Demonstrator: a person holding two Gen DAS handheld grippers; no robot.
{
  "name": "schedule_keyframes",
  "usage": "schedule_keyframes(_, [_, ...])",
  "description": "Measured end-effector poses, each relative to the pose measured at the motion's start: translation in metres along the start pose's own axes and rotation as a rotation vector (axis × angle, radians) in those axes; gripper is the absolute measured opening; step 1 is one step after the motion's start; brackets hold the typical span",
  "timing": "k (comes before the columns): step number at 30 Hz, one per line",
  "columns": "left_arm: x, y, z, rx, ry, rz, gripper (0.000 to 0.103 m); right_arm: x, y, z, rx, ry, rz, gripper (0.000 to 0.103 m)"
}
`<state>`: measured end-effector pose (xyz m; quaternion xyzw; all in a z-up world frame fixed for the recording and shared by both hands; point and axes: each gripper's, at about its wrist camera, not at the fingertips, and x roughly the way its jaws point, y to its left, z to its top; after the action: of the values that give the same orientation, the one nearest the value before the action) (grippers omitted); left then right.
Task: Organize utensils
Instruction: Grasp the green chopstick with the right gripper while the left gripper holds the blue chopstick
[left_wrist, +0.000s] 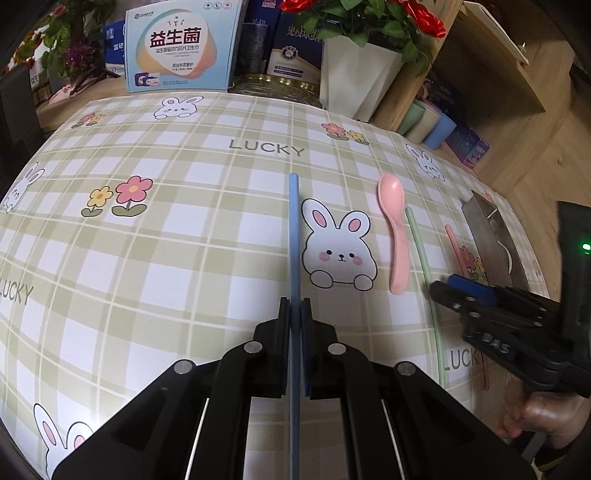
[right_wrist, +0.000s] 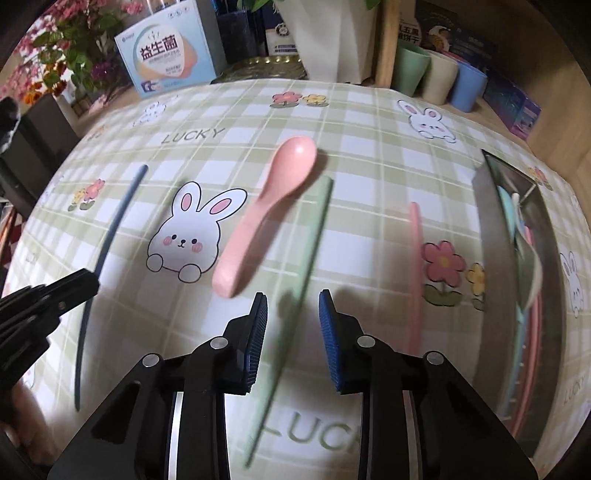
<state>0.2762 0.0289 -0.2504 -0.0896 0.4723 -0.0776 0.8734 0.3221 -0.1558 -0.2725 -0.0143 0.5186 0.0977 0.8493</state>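
Two grippers busy over the checked tablecloth (right_wrist: 369, 155) w/ the metal tray (right_wrist: 491, 236) at its right edge: my left gripper (left_wrist: 295, 310) is clamped on the blue chopstick (left_wrist: 293, 229), my right gripper (right_wrist: 293, 325) hangs part-open astride the green chopstick (right_wrist: 314, 236), not pinching yet, so next imo is squeeze, lift, then go for the tray.

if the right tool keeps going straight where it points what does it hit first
Most likely the green chopstick, which lies on the tablecloth between the open fingers of the right tool. Depth is unclear; the pink spoon lies just left.
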Motion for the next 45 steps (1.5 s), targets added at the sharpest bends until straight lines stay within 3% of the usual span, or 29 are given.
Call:
schedule_keyframes(7, [-0.001, 0.007, -0.001, -0.021, -0.003, -0.010, 0.005, 0.010, 0.007, -0.001, 0.018, -0.001, -0.075, 0.023])
schedule_keyframes(13, [-0.001, 0.008, -0.003, -0.028, 0.000, -0.014, 0.005, 0.010, 0.011, -0.005, 0.041, -0.014, -0.057, 0.008])
schedule_keyframes(34, [-0.007, -0.009, -0.004, 0.010, 0.000, 0.009, 0.005, -0.016, -0.026, -0.024, 0.264, -0.062, 0.115, 0.006])
schedule_keyframes(40, [-0.014, -0.015, -0.003, 0.030, -0.008, 0.022, 0.005, -0.036, -0.047, -0.027, 0.325, -0.123, 0.141, 0.006])
schedule_keyframes(45, [-0.017, -0.020, -0.002, 0.040, -0.011, 0.035, 0.005, -0.064, -0.084, -0.023, 0.350, -0.214, 0.100, 0.006])
